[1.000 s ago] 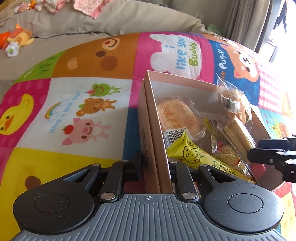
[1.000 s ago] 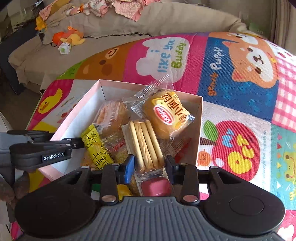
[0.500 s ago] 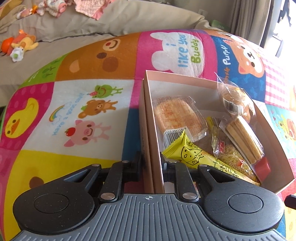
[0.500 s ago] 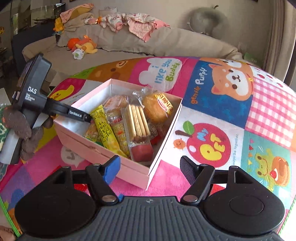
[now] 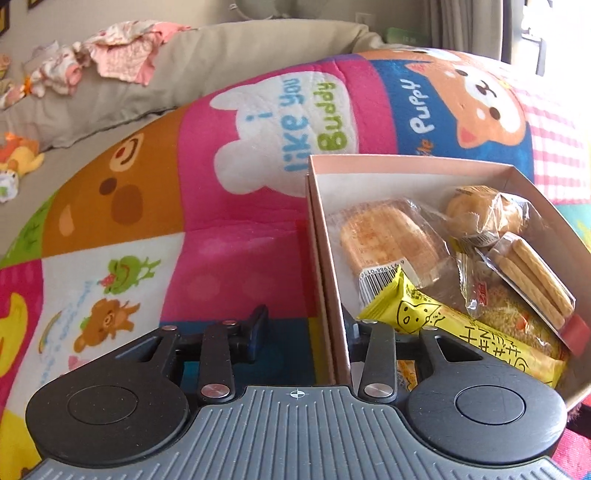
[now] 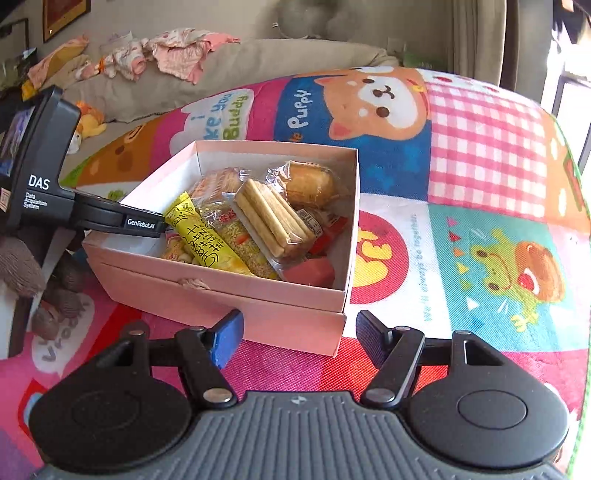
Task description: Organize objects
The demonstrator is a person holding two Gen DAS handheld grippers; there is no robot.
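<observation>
My left claw (image 5: pixel 303 325) is opening astride the pink box (image 6: pixel 236 295) wall; my right claw (image 6: pixel 299 332), closing on nothing, sits just short of its corner

A soft quilted play mat (image 6: pixel 480 177) printed with bright cartoon animals covers the foreground. Along its far edge runs a long beige fabric sofa (image 6: pixel 295 61) strewn with crumpled pink and white clothes (image 6: pixel 177 55). Pale curtains (image 6: pixel 480 33) hang right, beside a glaring window (image 6: pixel 576 92)
</observation>
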